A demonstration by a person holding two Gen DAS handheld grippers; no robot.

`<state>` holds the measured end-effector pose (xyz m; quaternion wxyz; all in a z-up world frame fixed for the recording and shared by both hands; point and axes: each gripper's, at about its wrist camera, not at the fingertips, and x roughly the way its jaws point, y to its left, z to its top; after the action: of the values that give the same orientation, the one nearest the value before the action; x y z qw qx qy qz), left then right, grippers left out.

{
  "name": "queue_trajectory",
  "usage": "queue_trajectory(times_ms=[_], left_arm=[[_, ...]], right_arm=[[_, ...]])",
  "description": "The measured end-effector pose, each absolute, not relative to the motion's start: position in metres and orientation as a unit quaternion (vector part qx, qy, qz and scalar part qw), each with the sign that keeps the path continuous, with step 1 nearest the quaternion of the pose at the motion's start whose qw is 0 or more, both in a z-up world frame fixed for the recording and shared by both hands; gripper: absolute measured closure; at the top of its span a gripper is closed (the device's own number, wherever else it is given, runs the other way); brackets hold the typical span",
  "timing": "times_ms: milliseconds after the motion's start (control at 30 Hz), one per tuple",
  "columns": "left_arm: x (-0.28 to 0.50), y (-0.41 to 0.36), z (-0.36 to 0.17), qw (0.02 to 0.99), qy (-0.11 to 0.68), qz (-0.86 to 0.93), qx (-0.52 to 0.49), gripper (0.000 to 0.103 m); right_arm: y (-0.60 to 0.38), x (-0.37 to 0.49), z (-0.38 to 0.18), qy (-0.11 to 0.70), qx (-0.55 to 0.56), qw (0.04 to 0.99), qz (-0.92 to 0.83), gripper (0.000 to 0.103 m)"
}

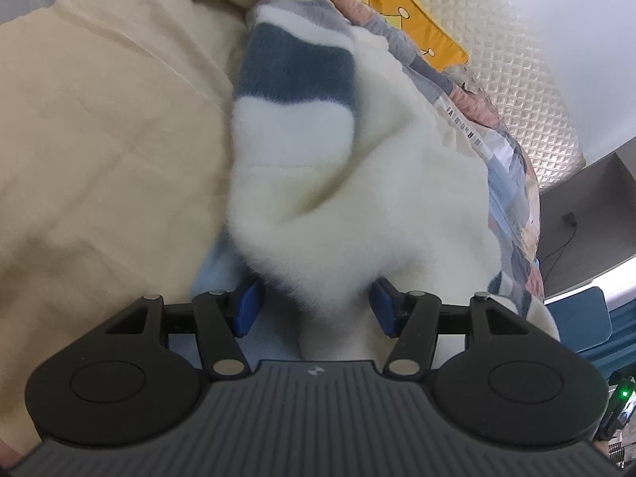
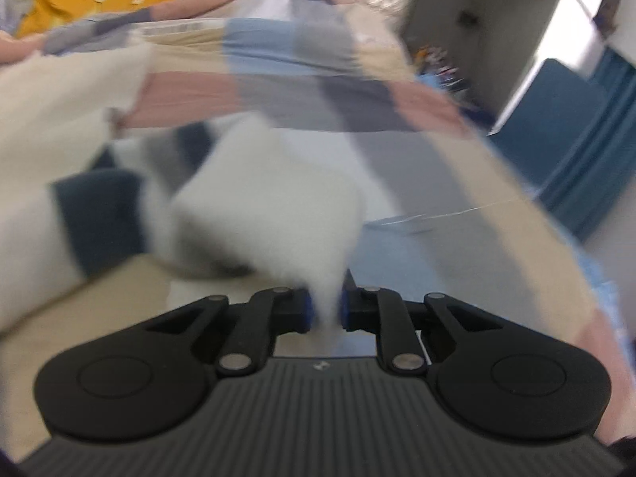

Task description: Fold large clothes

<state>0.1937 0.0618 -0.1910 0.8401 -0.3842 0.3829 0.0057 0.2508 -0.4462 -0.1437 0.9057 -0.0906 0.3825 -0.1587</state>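
A fluffy white fleece garment (image 1: 318, 159) with a dark blue stripe lies bunched on the bed. In the left wrist view a thick bunch of it fills the gap between the blue pads (image 1: 248, 310) of my left gripper (image 1: 316, 306), which is shut on it. In the blurred right wrist view the same garment (image 2: 270, 198) hangs in front of my right gripper (image 2: 326, 306). The right jaws stand almost together, shut on a thin fold of the white fleece.
A beige sheet (image 1: 99, 139) covers the bed to the left. A patchwork quilt (image 1: 512, 183) lies beyond the garment, with a yellow pillow (image 1: 401, 8) and a quilted headboard (image 1: 516, 59) behind. A blue chair (image 1: 580, 318) stands beside the bed.
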Motion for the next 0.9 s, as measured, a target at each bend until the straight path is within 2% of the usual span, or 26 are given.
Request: queue_trajectory(times_ms=[167, 367, 567, 633, 700, 900], left_arm=[[0.193, 0.063, -0.191, 0.838, 0.38, 0.004, -0.391, 0.04], [0.191, 0.064, -0.189, 0.841, 0.375, 0.002, -0.389, 0.04], [0.191, 0.064, -0.189, 0.84, 0.375, 0.003, -0.391, 0.04], [0.19, 0.066, -0.19, 0.838, 0.375, 0.004, -0.396, 0.04], [0.189, 0.069, -0.191, 0.834, 0.376, 0.005, -0.403, 0.04], [0.19, 0.07, -0.191, 0.831, 0.375, 0.004, -0.41, 0.04]], right_arm=[[-0.471, 0.26, -0.097, 0.338, -0.144, 0.908, -0.202, 0.087], [-0.481, 0.27, -0.047, 0.264, -0.131, 0.931, -0.216, 0.089], [-0.48, 0.261, -0.1, 0.32, -0.12, 0.913, -0.224, 0.089], [-0.488, 0.254, -0.121, 0.351, -0.078, 0.903, -0.234, 0.088], [-0.503, 0.242, -0.14, 0.376, 0.013, 0.896, -0.236, 0.088], [-0.511, 0.21, -0.166, 0.392, 0.176, 0.873, -0.23, 0.084]])
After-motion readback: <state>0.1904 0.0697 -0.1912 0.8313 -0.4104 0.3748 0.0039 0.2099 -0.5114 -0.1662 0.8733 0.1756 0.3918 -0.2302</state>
